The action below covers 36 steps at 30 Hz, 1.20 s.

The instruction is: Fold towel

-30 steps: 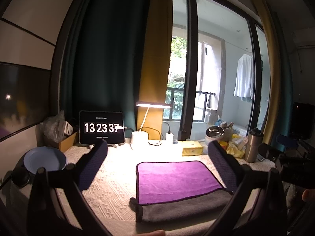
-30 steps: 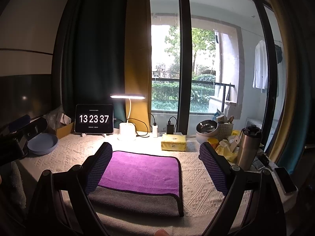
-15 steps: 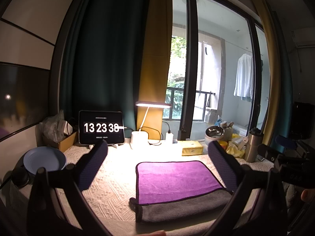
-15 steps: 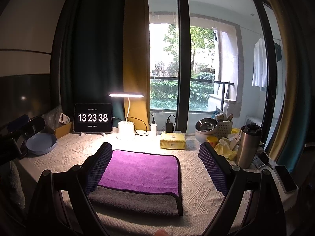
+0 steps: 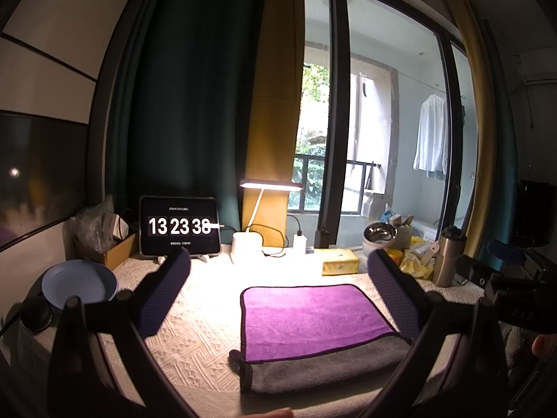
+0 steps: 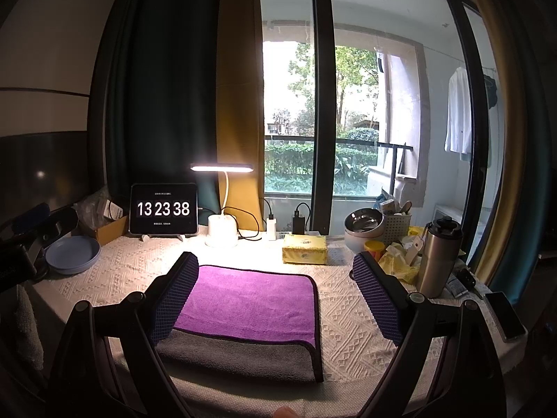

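Left wrist view: the left gripper hangs above the white bumpy tablecloth, pointing at the window. Its two fingers are wide apart and hold nothing. The soft purple and grey towel lies flat between them, folded once. A round blue bowl sits far left.

Right wrist view: the right gripper hangs the same way, fingers wide apart, holding nothing. The towel lies below. A shiny metal bowl rests beside a white basket of small things.
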{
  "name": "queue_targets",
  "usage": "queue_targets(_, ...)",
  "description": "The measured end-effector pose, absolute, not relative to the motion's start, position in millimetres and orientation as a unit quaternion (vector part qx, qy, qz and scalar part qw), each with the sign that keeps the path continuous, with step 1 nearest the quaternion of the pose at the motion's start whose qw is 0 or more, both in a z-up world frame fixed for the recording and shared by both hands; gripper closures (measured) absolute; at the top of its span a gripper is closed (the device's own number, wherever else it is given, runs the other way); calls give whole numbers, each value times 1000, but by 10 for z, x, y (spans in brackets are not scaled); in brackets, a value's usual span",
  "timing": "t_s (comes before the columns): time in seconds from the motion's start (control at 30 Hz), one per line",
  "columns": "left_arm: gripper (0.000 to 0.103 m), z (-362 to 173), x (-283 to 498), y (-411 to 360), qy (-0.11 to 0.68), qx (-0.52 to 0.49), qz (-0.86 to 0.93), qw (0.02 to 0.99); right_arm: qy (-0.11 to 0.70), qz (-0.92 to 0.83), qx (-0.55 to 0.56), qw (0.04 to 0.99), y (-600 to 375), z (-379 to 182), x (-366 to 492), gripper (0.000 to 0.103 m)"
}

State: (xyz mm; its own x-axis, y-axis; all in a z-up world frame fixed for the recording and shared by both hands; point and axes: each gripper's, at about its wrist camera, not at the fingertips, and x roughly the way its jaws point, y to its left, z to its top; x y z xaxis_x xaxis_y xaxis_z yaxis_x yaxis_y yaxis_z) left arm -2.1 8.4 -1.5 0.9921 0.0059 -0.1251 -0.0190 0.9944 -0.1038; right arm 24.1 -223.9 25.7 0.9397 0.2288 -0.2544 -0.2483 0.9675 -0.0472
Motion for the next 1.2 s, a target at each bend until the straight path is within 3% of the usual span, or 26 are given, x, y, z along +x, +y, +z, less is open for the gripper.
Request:
queue_targets(0.47,0,-142,157,27,88,-42,5,995,141,119,-33,982,-2287,131,390,11)
queue_targets(1.2,1,-870,895,47,237,-32,-6,971,238,111,-31,964,-2442,-497,1007,11)
